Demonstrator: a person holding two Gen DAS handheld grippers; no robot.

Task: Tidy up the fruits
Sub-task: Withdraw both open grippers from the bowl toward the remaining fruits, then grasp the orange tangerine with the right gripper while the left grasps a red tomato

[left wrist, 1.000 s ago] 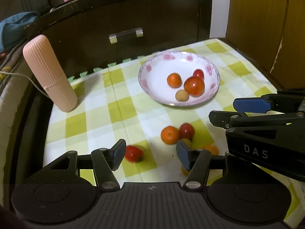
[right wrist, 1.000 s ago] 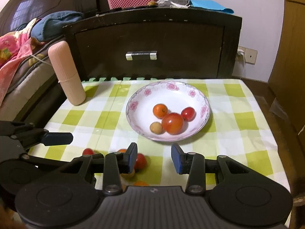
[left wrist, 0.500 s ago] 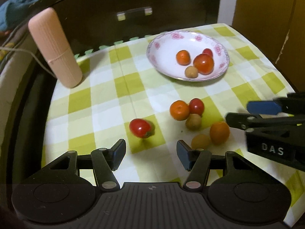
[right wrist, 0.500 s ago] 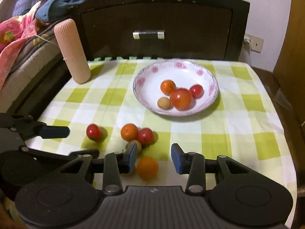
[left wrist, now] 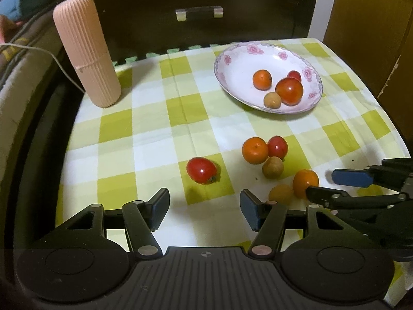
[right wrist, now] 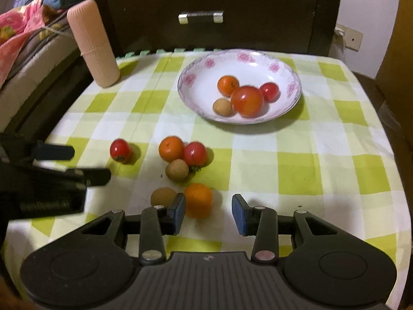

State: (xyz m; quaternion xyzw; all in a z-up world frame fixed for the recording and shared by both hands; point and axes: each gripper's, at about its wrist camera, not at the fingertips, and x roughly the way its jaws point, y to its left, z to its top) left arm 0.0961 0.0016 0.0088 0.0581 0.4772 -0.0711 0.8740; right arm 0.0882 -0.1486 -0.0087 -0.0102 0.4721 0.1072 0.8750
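Right gripper [right wrist: 208,210] fingers spread wide, holding nothing; orange [right wrist: 198,200] sits just beyond, beside the left fingertip. Left gripper [left wrist: 204,210] likewise wide and empty, red tomato [left wrist: 201,170] lying ahead of its gap on the surface [left wrist: 155,129].

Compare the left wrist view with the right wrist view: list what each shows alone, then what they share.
Only the left wrist view: the white cable by the bed.
Only the right wrist view: the wall socket and the pink floral bedding.
Both: the floral plate holding four fruits, six loose fruits on the checked tablecloth, the ribbed pink cylinder, the drawer handle, and both open grippers, left gripper and right gripper.
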